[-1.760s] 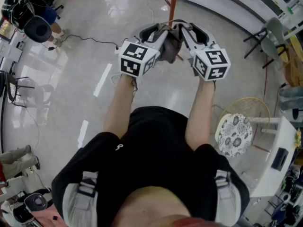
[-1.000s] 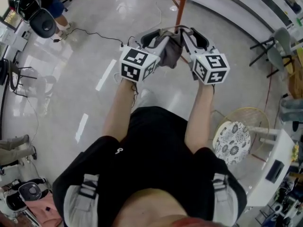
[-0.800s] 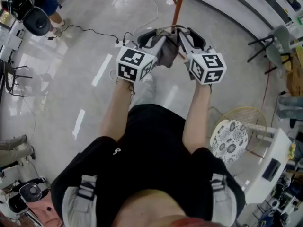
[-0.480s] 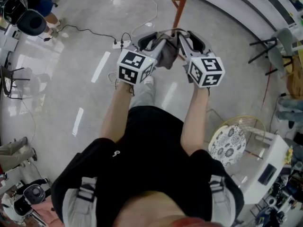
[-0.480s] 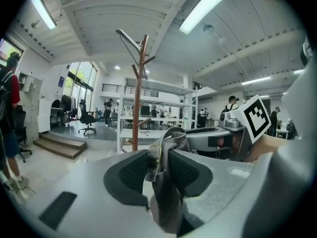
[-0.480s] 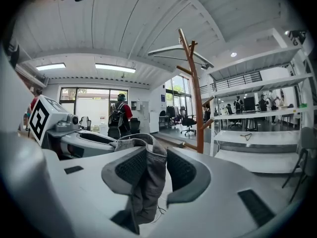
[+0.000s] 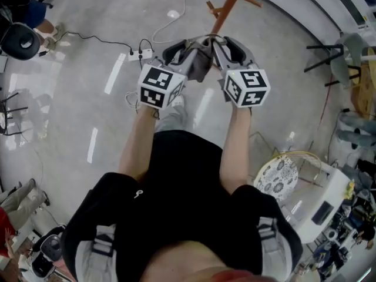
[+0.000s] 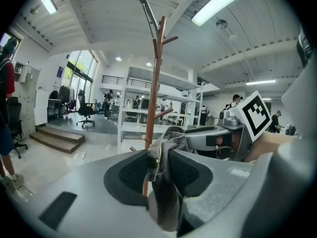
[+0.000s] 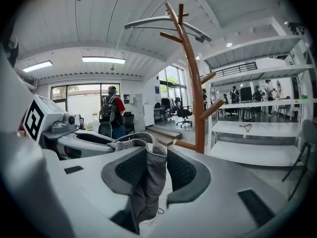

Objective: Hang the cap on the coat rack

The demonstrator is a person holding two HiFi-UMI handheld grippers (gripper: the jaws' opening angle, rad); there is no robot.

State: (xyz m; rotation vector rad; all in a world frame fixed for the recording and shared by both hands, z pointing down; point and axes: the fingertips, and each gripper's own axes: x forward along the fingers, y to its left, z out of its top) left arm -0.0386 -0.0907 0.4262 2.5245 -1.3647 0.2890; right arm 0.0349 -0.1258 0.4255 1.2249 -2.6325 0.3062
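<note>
Left gripper [image 8: 161, 158]: jaws pressed on a fold of the crumpled grey fabric cap [image 8: 166, 195].
Right gripper [image 9: 156, 163]: clamped on the cap's other edge, so the cloth sags between the two.
Cap: held in the air ahead of the person, touching no peg.
Rack: the tall brown wooden coat rack [image 9: 190, 83] stands just beyond.
Progress: cap lifted and carried — hanging it on a peg remains.
Change: both grips unchanged; in the head view the rack has come nearer and its angled pegs now show.
</note>
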